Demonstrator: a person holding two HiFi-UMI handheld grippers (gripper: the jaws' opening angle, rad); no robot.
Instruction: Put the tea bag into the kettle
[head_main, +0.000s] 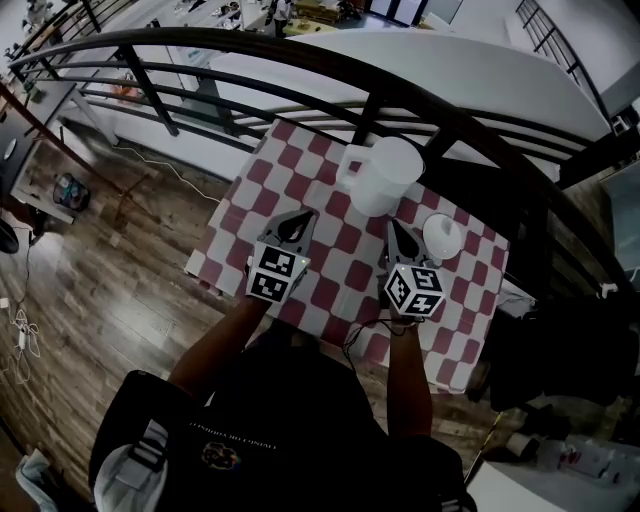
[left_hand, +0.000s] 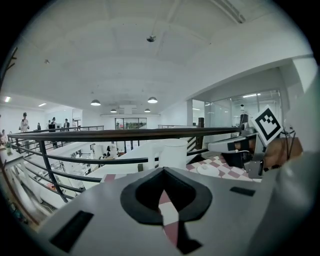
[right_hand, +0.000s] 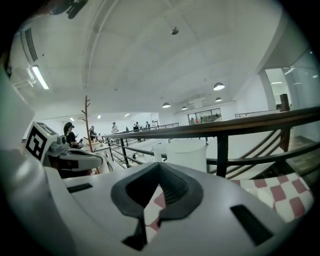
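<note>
- The wooden floor (head_main: 120, 300) lay far below me, on my left.
- A dark curved railing (head_main: 300, 50) ran along behind the far edge of the table.
- The table (head_main: 340, 255) had a red and white checked cloth on it, and both my arms reached over its near edge.
- The white kettle (head_main: 385, 175) stood upright at about the middle of the far edge. Its handle pointed to the left.
- My left claw (head_main: 293, 228) was over the left half of the table, well apart from the kettle. Its two jaws were pressed together, with only the cloth showing through them.
- My right claw (head_main: 398, 232) was over the right half, nearer the kettle but not touching it. Its jaws were pressed together too, and nothing was in them.
- A small round white dish (head_main: 442, 237) sat towards the far right corner, just beside my right claw.
- I could not make out the tea bag in any view.
</note>
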